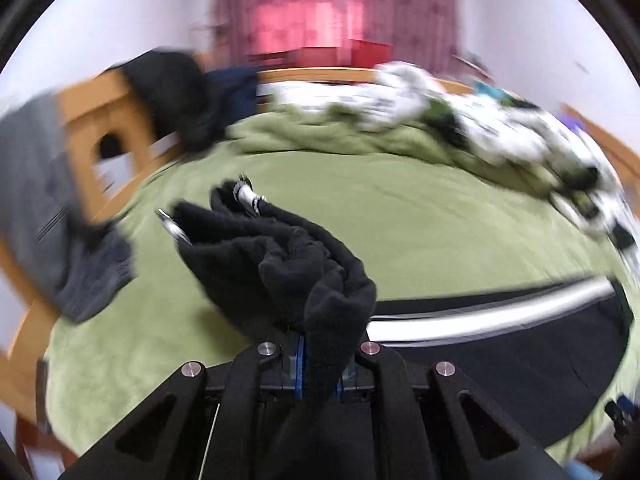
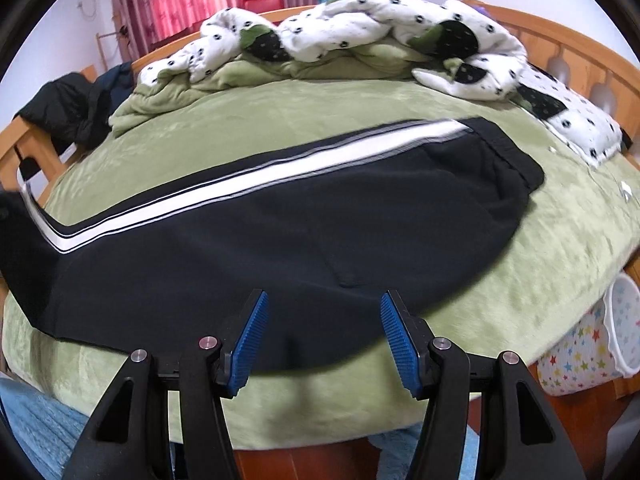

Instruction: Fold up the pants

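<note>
Black pants (image 2: 256,236) with a white side stripe (image 2: 248,184) lie flat across the green bed, waistband to the right. My right gripper (image 2: 324,332) is open and empty, its blue pads (image 2: 250,344) just above the pants' near edge. My left gripper (image 1: 320,368) is shut on the pants' leg end (image 1: 288,264), which is bunched and lifted above the bed; the rest of the pants (image 1: 500,340) trails off to the right. The left wrist view is blurred by motion.
A white spotted quilt (image 2: 360,28) and green blanket (image 2: 168,100) are heaped at the far side of the bed. Dark clothes (image 2: 68,108) hang on the wooden frame at left. A grey garment (image 1: 44,216) drapes at far left. A star-patterned bin (image 2: 588,344) stands at right.
</note>
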{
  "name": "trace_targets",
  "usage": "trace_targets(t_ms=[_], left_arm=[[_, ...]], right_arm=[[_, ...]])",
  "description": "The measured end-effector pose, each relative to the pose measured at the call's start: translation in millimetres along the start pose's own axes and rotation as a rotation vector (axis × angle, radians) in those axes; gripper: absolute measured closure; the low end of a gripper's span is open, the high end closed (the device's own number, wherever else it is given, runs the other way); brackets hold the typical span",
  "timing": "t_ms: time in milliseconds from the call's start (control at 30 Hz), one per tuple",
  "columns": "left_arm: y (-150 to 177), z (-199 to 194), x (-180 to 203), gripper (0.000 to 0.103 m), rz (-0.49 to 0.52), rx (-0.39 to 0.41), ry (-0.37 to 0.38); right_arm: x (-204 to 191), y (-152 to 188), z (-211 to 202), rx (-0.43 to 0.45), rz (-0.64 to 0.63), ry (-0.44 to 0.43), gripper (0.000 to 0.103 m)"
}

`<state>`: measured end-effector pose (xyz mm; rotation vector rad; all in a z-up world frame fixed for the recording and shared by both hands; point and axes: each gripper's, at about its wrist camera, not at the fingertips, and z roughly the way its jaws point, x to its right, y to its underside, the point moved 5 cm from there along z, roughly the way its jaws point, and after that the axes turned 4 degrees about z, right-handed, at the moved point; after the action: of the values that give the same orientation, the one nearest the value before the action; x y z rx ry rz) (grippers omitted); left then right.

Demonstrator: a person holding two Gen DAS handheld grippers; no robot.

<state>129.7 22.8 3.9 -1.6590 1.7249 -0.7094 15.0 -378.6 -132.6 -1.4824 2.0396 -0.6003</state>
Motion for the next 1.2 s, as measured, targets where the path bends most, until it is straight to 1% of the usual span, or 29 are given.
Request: trace_targets(t_ms=[67, 133, 233, 300, 333, 367, 400, 433, 467, 500, 567, 600, 633, 700, 733, 767, 800, 867, 933, 1000, 1033, 1067, 1100, 1167, 1200], left_arm=[[3.3, 2.7, 50.2, 0.093, 0.067, -0.002, 0.048], [14.4, 7.1, 86.5, 0.093, 0.089, -0.018, 0.097], [48.6, 23.3, 136.1, 0.093, 0.091, -0.096, 0.195], [81.5, 40.1, 159.4, 0.093, 0.089, -0.175, 0.247], [99.5, 49.8, 168.1, 0.093, 0.105, -0.227, 0.244], [113.3, 54.1, 173.1, 0.093, 0.124, -0.261, 0.232], [125.4, 57.1, 176.4, 0.089, 0.146, -0.286, 0.223], [129.9, 53.0, 176.7, 0.088, 0.165, -0.264, 0.227], [130.7, 45.8, 174.4, 0.080, 0.180, -0.244, 0.245], [131.4, 39.5, 171.7, 0.063, 0.184, -0.248, 0.271], [130.8, 28.3, 161.2, 0.044, 0.153, -0.285, 0.353], [129.5, 20.8, 149.9, 0.043, 0.121, -0.287, 0.384], [129.1, 15.8, 141.3, 0.043, 0.101, -0.283, 0.398], [125.2, 1.1, 113.2, 0.042, 0.063, -0.257, 0.404], [123.2, -2.0, 99.2, 0.040, 0.042, -0.242, 0.389], [121.5, -8.3, 76.8, 0.037, 0.007, -0.220, 0.362], [119.3, -6.5, 66.8, 0.036, -0.011, -0.211, 0.350], [115.3, -2.5, 32.6, 0.036, -0.045, -0.208, 0.294], [113.3, 5.8, -1.8, 0.036, -0.066, -0.210, 0.199], [115.0, 7.5, -34.4, 0.036, -0.108, -0.191, 0.154], [117.8, 8.7, -47.5, 0.036, -0.137, -0.189, 0.152], [120.5, 9.6, -51.6, 0.036, -0.158, -0.189, 0.161], [124.8, 11.2, -58.6, 0.036, -0.185, -0.192, 0.185], [136.1, 14.8, -65.3, 0.036, -0.210, -0.206, 0.233], [143.5, 18.1, -64.1, 0.036, -0.207, -0.221, 0.265]], right_arm=[[12.8, 4.0, 1.8, -0.019, 0.025, -0.014, 0.045], [23.3, 8.5, 3.8, -0.037, 0.041, -0.015, 0.045], [38.2, 11.3, 4.3, -0.029, 0.050, 0.030, 0.045], [45.9, 14.2, 4.5, -0.027, 0.058, 0.049, 0.045], [49.3, 16.5, 4.6, -0.028, 0.066, 0.053, 0.045], [51.9, 18.3, 5.6, -0.033, 0.074, 0.057, 0.045], [53.1, 20.2, 7.7, -0.044, 0.084, 0.056, 0.045], [53.1, 21.2, 8.5, -0.050, 0.087, 0.051, 0.045], [51.8, 22.5, 9.5, -0.055, 0.088, 0.045, 0.045], [48.7, 22.5, 10.4, -0.055, 0.084, 0.042, 0.045], [41.8, 23.6, 9.9, -0.052, 0.073, 0.039, 0.045], [35.2, 23.1, 10.2, -0.052, 0.060, 0.031, 0.045], [27.2, 21.9, 9.9, -0.049, 0.048, 0.020, 0.045], [12.2, 19.3, 7.8, -0.035, 0.026, -0.005, 0.045], [1.4, 17.6, 6.2, -0.025, 0.011, -0.025, 0.045], [-8.9, 16.3, 5.0, -0.015, -0.002, -0.044, 0.045], [-17.4, 15.4, 4.2, -0.007, -0.011, -0.062, 0.045], [-37.3, 14.1, 4.7, 0.001, -0.029, -0.108, 0.045], [-61.7, 13.0, 9.6, -0.015, -0.044, -0.172, 0.045], [-87.8, 11.4, 19.1, -0.045, -0.039, -0.247, 0.045], [-98.9, 10.5, 23.9, -0.062, -0.033, -0.278, 0.045], [-111.1, 9.5, 29.6, -0.080, -0.027, -0.309, 0.045], [-126.2, 8.0, 38.5, -0.104, -0.019, -0.339, 0.045], [-143.6, 7.4, 51.6, -0.130, -0.007, -0.355, 0.045], [-151.1, 7.6, 58.4, -0.138, -0.001, -0.351, 0.045]])
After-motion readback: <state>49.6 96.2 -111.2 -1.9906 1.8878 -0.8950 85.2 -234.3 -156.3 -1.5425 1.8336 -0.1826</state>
